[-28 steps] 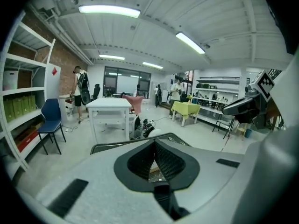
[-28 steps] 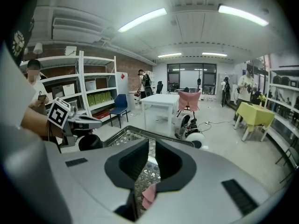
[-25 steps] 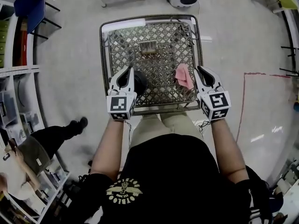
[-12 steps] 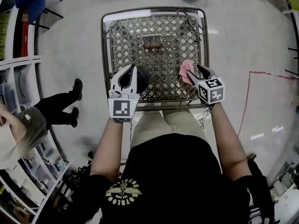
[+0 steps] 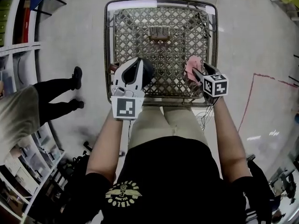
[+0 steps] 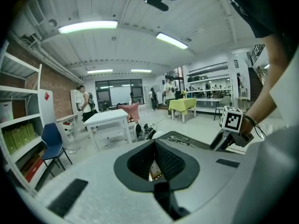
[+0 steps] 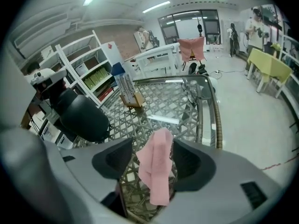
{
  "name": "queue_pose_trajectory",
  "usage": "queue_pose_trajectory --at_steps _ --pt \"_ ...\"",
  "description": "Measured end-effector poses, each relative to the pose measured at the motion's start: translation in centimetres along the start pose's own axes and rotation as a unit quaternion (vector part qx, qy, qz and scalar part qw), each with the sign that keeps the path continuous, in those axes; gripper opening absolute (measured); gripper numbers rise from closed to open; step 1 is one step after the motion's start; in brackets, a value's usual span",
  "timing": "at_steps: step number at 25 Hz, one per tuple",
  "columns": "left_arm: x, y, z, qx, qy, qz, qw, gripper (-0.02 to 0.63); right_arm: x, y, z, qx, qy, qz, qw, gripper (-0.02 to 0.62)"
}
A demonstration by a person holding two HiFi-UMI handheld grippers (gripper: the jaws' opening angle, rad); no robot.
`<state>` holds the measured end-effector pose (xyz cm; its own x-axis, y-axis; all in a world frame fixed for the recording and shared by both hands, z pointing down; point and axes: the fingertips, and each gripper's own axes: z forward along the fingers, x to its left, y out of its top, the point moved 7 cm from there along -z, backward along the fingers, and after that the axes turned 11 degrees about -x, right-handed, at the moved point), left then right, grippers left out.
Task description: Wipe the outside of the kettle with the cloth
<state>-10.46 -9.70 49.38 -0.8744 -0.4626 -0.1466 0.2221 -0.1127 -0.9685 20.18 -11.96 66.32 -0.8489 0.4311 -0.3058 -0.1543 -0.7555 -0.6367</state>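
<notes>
**Cloth sitting loose in your right jaws, kettle over on the left**

The biggest thing in the head view is the woven lattice table (image 5: 140, 3), which fills the upper middle of the frame. You're at its near edge.

The black kettle (image 5: 146, 70) is at the table's lower left, right at the tip of your left gripper (image 5: 138, 63). That gripper's jaws are pressed together, with only a sliver of a gap between the pads. It looks like they're clamped on the kettle's handle, but its own view doesn't actually show the kettle. I'm going off the right gripper view, where the kettle sits just under the left gripper's nose.

Your right gripper (image 5: 202, 72) is at the table's lower right, tipped steeply down. Its jaws have just been opening and are spread wide. The pink cloth (image 5: 192, 69) stands crumpled between them, nearer the right-hand pad and not squeezed.

Smallest bit: a little wooden card stand (image 5: 159, 33) in the upper middle of the table, well apart from everything else.
</notes>
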Motion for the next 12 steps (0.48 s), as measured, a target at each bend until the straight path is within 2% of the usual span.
queue_pose_trajectory --at_steps 6,9,12 --pt "0.0 -0.2 0.2 0.003 0.007 0.003 1.0 -0.003 -1.4 -4.0 4.0 0.054 -0.02 -0.003 0.998 0.245" --pt "0.2 -0.1 0.2 -0.001 0.008 -0.014 0.9999 -0.003 -1.9 -4.4 4.6 0.055 -0.051 -0.019 0.997 0.245" --pt "0.3 -0.2 0.1 -0.001 0.007 -0.012 0.9999 -0.003 -1.2 -4.5 4.6 0.048 -0.071 -0.061 0.994 0.239"
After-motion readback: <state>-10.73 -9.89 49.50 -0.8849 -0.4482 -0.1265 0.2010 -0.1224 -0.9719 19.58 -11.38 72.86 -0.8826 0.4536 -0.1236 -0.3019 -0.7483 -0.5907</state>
